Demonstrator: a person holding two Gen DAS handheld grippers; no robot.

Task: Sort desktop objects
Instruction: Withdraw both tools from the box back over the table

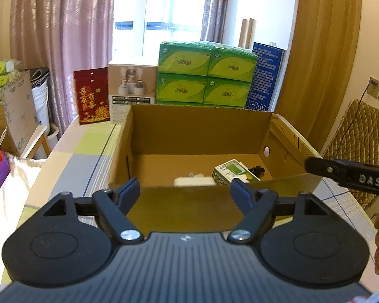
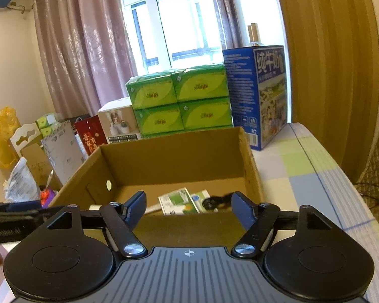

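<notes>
Cardboard box sits straight ahead of both hand-held grippers, its near wall just beyond their fingertips, with a green-and-white packet, a white block and a black cord on its floor. The left hand-held gripper and right hand-held gripper are level, side by side, jaws spread wide and empty. The packet's long axis runs diagonally, nearer the right one by my reading.

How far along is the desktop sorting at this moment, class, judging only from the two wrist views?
Done: a green-and-white small box, a white item and a black object already lie inside the cardboard box. In hand: nothing; the left gripper and right gripper are both open and empty. Left: no loose items show on the visible tablecloth.
</notes>
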